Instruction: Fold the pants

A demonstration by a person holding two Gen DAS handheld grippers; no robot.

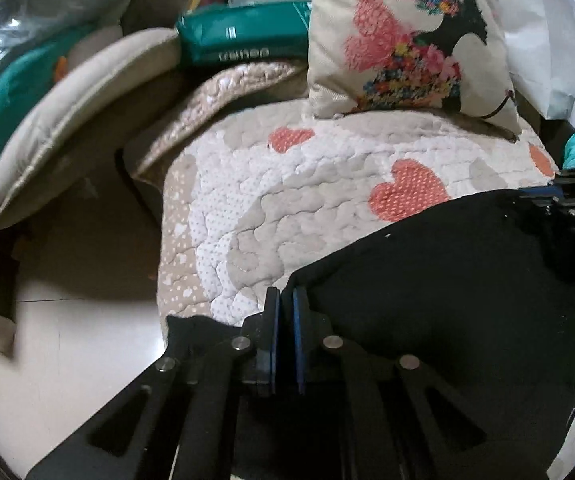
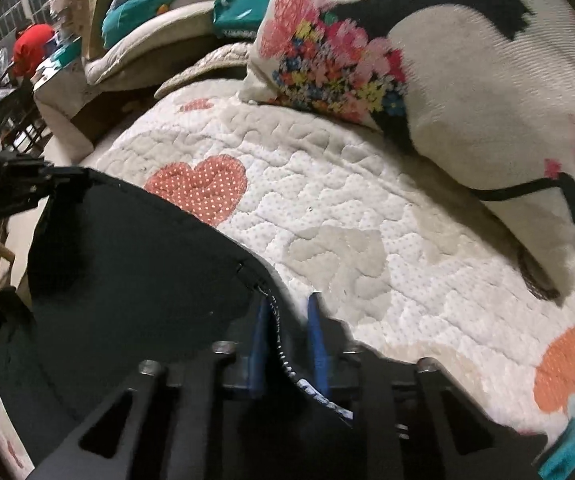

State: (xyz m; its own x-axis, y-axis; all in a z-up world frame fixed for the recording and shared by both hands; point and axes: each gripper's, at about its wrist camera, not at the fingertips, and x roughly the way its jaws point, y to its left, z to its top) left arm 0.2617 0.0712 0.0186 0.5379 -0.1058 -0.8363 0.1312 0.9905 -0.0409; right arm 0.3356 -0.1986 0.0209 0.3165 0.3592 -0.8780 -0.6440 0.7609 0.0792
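Note:
Black pants (image 1: 447, 288) lie spread over a quilted cream cover with orange hearts (image 1: 287, 208). My left gripper (image 1: 286, 296) is shut on the pants' left corner, its blue pads pressed together on the cloth. In the right wrist view the pants (image 2: 135, 264) stretch to the left, and my right gripper (image 2: 289, 304) is shut on their right edge, with the cloth's printed band between the blue pads. The right gripper also shows in the left wrist view (image 1: 559, 196), and the left gripper in the right wrist view (image 2: 47, 176). The pants hang taut between both.
A floral cushion (image 1: 403, 36) leans at the back of the quilt (image 2: 367, 220). A green package (image 1: 243, 36) and a beige cushion (image 1: 67, 112) lie at the back left. A pale floor (image 1: 67, 344) lies beyond the quilt's left edge. Clutter fills the far left (image 2: 31, 48).

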